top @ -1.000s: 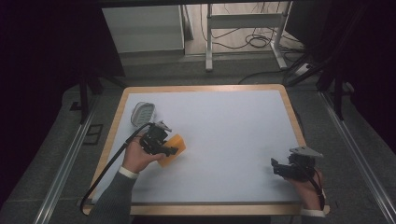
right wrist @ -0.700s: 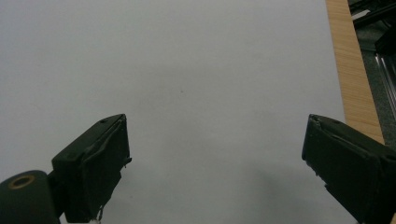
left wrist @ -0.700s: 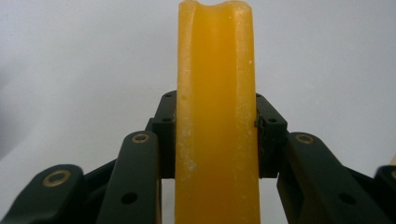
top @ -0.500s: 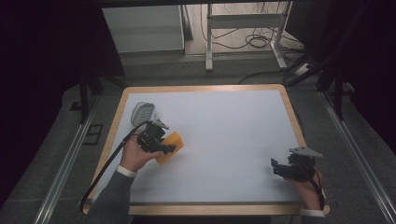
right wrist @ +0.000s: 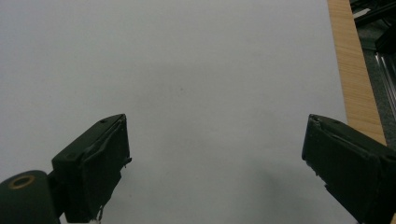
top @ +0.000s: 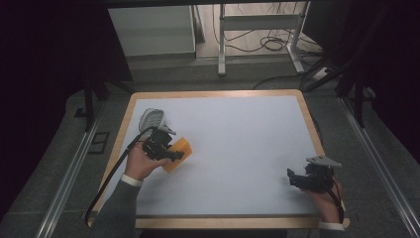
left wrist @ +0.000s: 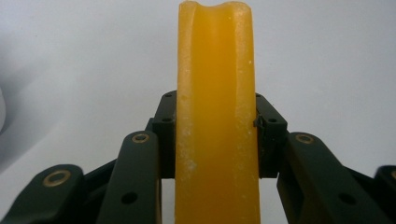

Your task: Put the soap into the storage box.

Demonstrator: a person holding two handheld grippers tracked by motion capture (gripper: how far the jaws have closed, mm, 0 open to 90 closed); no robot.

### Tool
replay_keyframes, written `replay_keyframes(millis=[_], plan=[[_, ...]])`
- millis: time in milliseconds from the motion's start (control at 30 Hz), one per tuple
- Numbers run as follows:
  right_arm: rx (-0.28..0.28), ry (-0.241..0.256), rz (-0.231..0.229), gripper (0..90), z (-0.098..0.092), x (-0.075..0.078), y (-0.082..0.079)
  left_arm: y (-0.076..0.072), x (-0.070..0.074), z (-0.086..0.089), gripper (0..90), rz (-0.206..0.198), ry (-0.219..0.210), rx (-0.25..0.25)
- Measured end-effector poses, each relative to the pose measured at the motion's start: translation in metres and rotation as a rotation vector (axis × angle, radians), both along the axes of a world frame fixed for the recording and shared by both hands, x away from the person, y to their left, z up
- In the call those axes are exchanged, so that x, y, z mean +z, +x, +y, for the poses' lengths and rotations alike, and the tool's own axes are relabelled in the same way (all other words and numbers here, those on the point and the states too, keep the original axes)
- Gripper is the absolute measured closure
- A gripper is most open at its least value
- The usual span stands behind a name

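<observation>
A rectangular table [top: 218, 144] with a smooth, matte white top and a light wooden rim takes up the middle of the high view; beyond its far edge stand a pale cabinet [top: 151, 29] and a metal frame [top: 257, 34] with loose cables on the floor.

Two black two-jaw grippers are at the near side, one in each hand. The left gripper [top: 166, 148], near the left edge, pinches one orange sponge [top: 178, 153]: a flat rectangular slab, held just above the white surface. In the left gripper view the sponge [left wrist: 215, 116] stands edge-on between the jaws, which press on both its faces; its edge is slightly hollowed along the middle, with a fine, grainy, whitish texture at the corners.

The right gripper [top: 304, 179], near the right corner, carries a grey three-cornered plate, and in the right gripper view its jaws stand spread wide over bare white surface, holding nothing.

One small, rounded, grey-white object [top: 151, 119] lies just beyond the left gripper; what it is cannot be told.
</observation>
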State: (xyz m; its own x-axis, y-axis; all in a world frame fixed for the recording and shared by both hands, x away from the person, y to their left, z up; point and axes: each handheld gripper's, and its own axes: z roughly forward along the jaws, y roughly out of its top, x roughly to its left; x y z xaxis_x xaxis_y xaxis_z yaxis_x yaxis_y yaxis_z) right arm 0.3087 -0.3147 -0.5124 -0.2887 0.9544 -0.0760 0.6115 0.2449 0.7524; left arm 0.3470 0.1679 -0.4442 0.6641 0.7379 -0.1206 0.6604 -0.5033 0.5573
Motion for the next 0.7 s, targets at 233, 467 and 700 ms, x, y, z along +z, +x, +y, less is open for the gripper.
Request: replay_keyframes(millis=[233,467,700], plan=[[0.006,-0.003,0.005,7.5,0.0001,-0.0010,0.0003,0.0013,0.0006,0.0008,60.8,0.000,0.000,-0.001],[0.007,-0.004,0.006,7.5,0.0001,-0.0013,0.0005,0.0020,0.0016,0.0021,60.8,-0.001,-0.001,0.002],[0.002,-0.005,0.008,7.5,0.0001,-0.0018,0.0005,0.0039,0.0007,0.0030,60.8,0.005,0.001,0.005]])
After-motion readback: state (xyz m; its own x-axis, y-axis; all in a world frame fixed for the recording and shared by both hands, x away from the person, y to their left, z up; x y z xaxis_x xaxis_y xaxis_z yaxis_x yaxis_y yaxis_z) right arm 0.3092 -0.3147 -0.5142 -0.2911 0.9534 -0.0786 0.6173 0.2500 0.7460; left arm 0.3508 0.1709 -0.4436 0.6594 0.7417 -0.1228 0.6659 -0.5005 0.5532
